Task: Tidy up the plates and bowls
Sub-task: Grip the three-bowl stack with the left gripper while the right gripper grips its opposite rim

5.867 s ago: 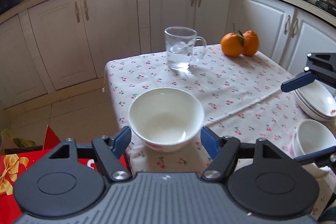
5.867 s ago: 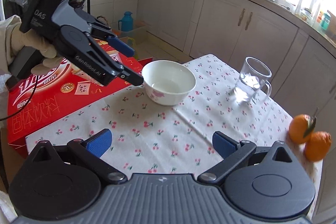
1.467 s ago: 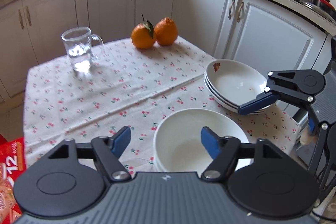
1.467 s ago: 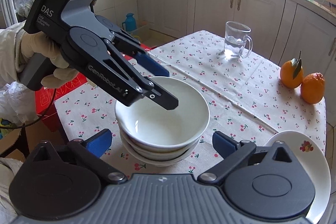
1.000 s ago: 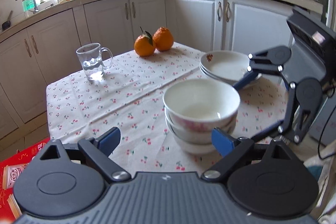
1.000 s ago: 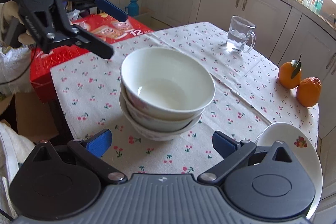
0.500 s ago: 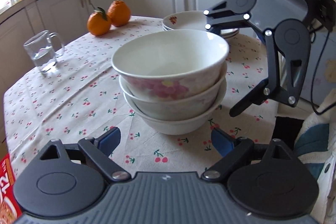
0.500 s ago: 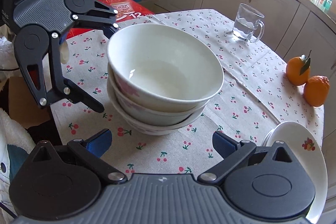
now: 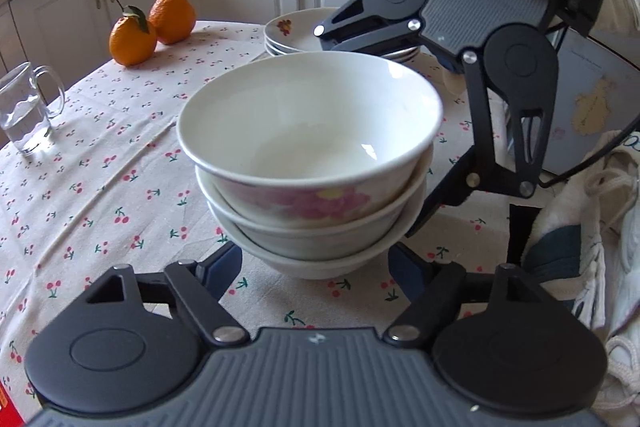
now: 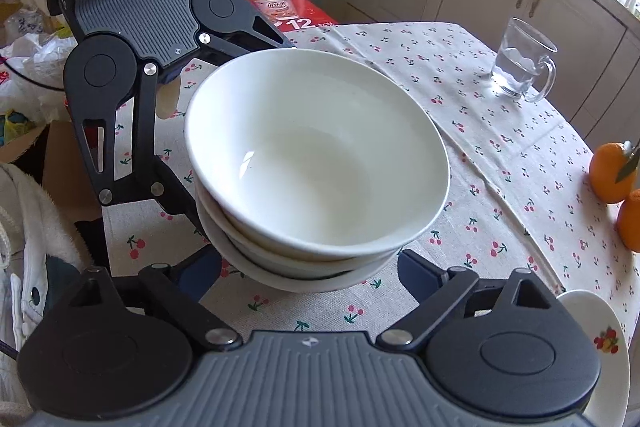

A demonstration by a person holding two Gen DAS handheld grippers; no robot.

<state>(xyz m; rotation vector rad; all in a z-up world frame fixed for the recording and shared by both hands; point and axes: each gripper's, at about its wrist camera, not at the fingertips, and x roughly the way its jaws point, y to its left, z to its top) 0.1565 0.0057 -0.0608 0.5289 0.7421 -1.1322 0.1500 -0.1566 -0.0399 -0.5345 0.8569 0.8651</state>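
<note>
Bowl stack (image 9: pixel 312 171) is sitting on the bench (image 9: pixel 100 187), plates (image 9: pixel 296 35) behind it. Left gripper (image 9: pixel 314 265) and right gripper (image 10: pixel 310 269) are flanking the bottom bowl, fingers wide apart, gripping nothing. Glazed china: heavy, slick, breakable; best gripped low.

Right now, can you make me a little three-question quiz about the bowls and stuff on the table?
1. How many bowls are in the bowl stack?
2. True or false: the glass mug is lying on its side.
3. Which sits right beside the two oranges in the left view? A) plate stack B) a kettle C) a spoon

Key:
1. Three, nested.
2. False; it stands upright.
3. A. Bonus: the left tongs and the right tongs are both open around the bottom bowl.
</note>
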